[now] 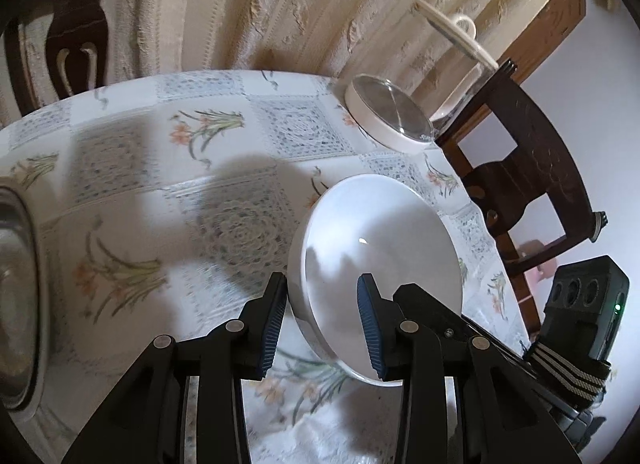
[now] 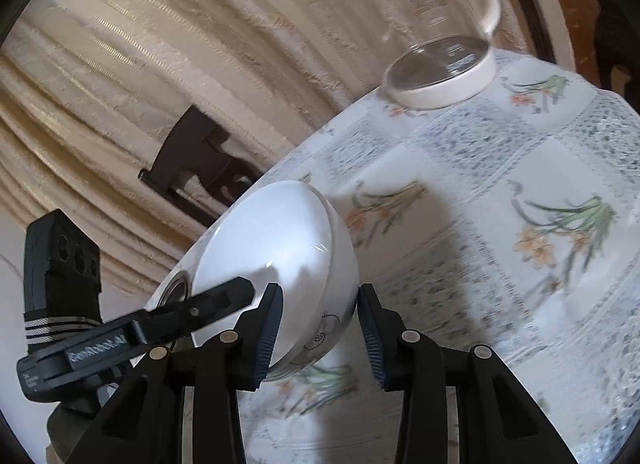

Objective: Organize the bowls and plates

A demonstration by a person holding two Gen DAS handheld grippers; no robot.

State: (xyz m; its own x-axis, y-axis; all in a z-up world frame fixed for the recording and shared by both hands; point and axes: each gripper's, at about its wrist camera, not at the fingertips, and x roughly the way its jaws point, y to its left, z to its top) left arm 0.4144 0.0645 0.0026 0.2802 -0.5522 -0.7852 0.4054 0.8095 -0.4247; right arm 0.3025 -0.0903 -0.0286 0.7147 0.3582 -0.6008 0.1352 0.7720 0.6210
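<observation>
The white bowl [image 1: 380,264] is hanging tilted above the flowered tablecloth [image 1: 140,168], near the table's edge. The left gripper [image 1: 322,320] is reaching over the bowl's rim: one pad is lying outside the wall and the other inside the bowl, but I cannot tell if they are pressing it. In the right wrist view, the same bowl [image 2: 288,248] is sitting between the fingers of the right gripper [image 2: 320,328], with its rim against the left pad; the right pad is standing apart from the wall, so these jaws are spread. A glass jug [image 2: 436,36] is standing farther back on the cloth.
</observation>
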